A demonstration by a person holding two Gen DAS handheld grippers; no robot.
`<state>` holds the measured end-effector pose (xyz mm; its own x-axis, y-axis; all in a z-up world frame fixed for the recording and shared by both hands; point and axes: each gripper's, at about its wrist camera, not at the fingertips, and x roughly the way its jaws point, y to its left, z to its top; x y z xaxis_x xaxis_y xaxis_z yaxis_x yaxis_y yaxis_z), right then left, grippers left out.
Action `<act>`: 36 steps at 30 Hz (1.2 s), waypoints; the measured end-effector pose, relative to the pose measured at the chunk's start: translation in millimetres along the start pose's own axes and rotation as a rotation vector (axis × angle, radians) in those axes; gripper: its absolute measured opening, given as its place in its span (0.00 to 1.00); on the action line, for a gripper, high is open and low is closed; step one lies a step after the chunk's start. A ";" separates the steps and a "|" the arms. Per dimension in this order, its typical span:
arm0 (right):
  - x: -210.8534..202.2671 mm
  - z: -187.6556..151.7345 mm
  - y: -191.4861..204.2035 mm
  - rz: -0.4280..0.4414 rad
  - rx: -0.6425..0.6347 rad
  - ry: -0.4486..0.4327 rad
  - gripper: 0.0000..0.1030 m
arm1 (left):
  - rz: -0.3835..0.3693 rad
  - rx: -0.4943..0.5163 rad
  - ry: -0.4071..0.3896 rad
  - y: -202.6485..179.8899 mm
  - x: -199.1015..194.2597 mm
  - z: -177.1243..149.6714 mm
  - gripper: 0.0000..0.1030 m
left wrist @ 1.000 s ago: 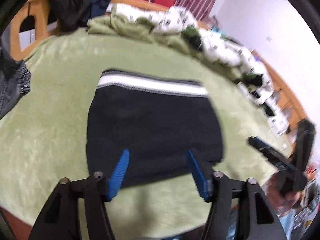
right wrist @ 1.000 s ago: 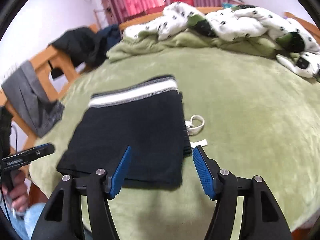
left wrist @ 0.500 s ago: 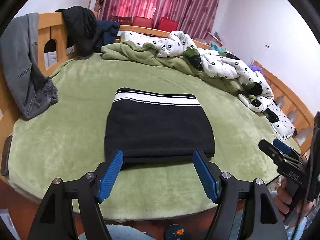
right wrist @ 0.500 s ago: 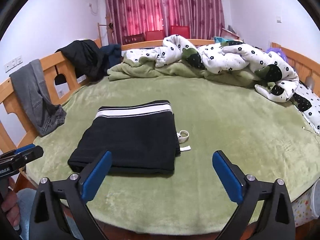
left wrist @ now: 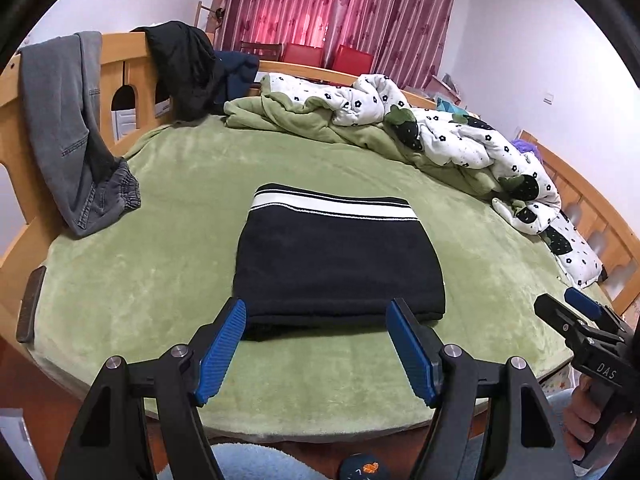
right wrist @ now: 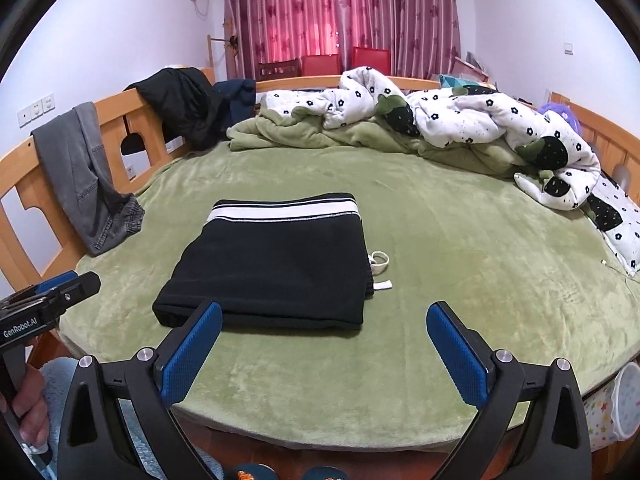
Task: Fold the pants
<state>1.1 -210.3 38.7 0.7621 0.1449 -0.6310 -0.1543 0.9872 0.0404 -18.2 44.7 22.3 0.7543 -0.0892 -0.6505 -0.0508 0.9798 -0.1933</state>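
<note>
The black pants (left wrist: 336, 264) lie folded into a flat rectangle on the green bed cover (left wrist: 160, 248), their white-striped waistband (left wrist: 332, 208) at the far end. My left gripper (left wrist: 316, 312) hovers open just short of the near fold, nothing between its blue pads (left wrist: 220, 348). My right gripper (right wrist: 324, 312) stands wide open over the near edge of the bed, clear of the pants (right wrist: 276, 264). A white drawstring (right wrist: 380, 260) pokes out at the pants' right side. Each gripper shows at the edge of the other's view, held by a hand (right wrist: 28, 400).
Grey jeans (left wrist: 68, 128) and a black jacket (left wrist: 180, 68) hang over the wooden bed rail (left wrist: 120, 60) on the left. A crumpled flowered quilt (left wrist: 460, 136) and a green blanket (left wrist: 304, 120) lie along the far and right sides. Bare green cover surrounds the pants.
Both grippers have drawn back and up from the pants' near edge. The right jaws have spread much wider, the left ones a little. The pants have stayed put.
</note>
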 end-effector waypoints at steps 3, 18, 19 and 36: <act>0.2 0.1 2.3 -0.003 -0.003 0.001 0.98 | 0.014 0.007 -0.012 -2.0 -2.8 -1.6 0.69; 0.2 1.7 4.7 -0.008 0.001 0.003 0.98 | 0.051 0.018 -0.001 -3.5 -1.1 -3.5 0.72; 0.2 1.6 4.5 -0.008 0.004 0.003 0.98 | 0.050 0.018 0.000 -3.9 -1.2 -3.7 0.72; 0.6 0.3 3.4 -0.009 0.006 0.006 0.98 | 0.047 0.016 0.002 -4.4 -3.0 -4.8 0.73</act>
<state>1.3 -206.9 38.7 0.7596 0.1355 -0.6361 -0.1436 0.9889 0.0392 -23.4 39.8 21.6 0.7497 -0.0438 -0.6603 -0.0754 0.9857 -0.1509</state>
